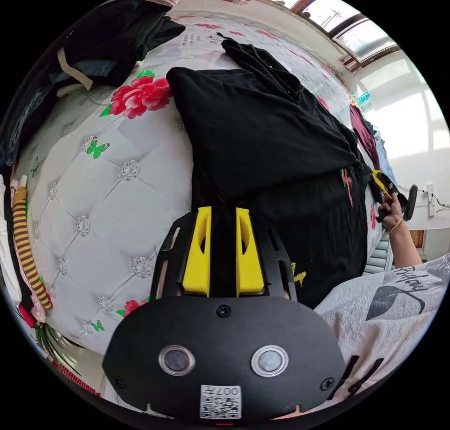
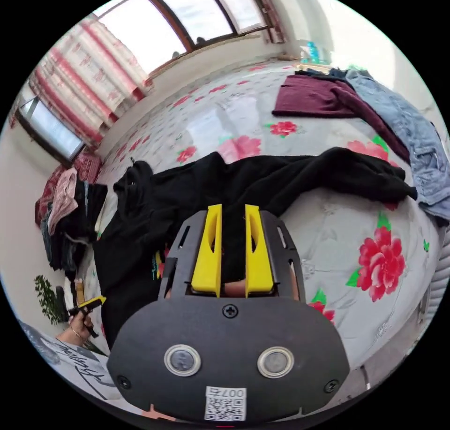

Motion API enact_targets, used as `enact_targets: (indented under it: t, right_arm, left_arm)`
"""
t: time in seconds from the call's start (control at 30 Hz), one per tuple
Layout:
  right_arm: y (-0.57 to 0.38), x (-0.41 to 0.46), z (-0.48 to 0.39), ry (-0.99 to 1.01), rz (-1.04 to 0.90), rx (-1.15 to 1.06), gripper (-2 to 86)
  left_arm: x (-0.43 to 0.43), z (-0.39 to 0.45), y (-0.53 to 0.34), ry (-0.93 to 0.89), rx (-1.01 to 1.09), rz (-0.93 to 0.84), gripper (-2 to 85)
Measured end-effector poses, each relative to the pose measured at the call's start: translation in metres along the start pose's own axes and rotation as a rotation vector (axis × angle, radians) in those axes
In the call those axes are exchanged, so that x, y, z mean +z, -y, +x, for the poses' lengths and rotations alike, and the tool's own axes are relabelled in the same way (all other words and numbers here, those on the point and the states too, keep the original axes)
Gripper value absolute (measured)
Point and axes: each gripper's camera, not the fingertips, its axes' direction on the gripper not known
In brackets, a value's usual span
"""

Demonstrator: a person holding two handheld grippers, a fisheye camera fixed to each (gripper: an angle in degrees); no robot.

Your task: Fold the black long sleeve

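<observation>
Both grippers, left [image 1: 223, 209] and right [image 2: 233, 207], nearly closed, pinching black long sleeve [image 1: 262, 139]; we lift hem evenly, keep tension.

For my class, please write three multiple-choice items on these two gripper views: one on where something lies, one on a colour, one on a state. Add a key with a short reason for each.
1. Where does the maroon garment lie?
A. on the bed near the blue denim garment
B. on the floor
C. on the windowsill

2. What colour are the large flowers printed on the bed cover?
A. blue
B. red
C. yellow

3. How does the black long sleeve lie?
A. rolled into a ball
B. hung on a hanger
C. partly folded over itself

Key: A, the denim garment lies against it on the bed; B, the petals are red; C, the left gripper view shows one layer lying over another.
</observation>
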Motion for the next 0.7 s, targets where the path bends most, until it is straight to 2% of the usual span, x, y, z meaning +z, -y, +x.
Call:
enact_targets:
  t: [0.13,0.27,0.33,0.5,0.6,0.67,0.7]
  right_arm:
    - [0.031,-0.022,0.09,0.019,0.062,0.228,10.9]
    - [0.06,-0.021,0.128,0.068,0.082,0.361,12.7]
    - [0.07,-0.009,0.15,0.057,0.058,0.523,12.1]
    - [0.079,0.013,0.171,0.066,0.032,0.767,6.8]
    - [0.085,-0.006,0.156,0.218,0.223,0.749,2.8]
    - [0.106,-0.019,0.118,0.256,0.267,0.591,1.6]
    - [0.125,-0.027,0.071,0.264,0.255,0.383,1.2]
  left_arm:
    - [-0.001,-0.005,0.005,0.012,-0.026,0.001,6.5]
    - [-0.004,-0.01,0.009,0.002,-0.046,0.002,6.8]
    - [-0.009,-0.014,0.011,-0.013,-0.08,-0.002,7.7]
    - [-0.021,-0.025,0.009,-0.027,-0.133,0.002,8.6]
    - [-0.03,-0.034,0.0,-0.017,-0.165,0.013,8.3]
    - [-0.04,-0.04,-0.007,-0.032,-0.195,0.044,8.1]
    - [-0.047,-0.044,-0.011,-0.034,-0.214,0.074,8.0]
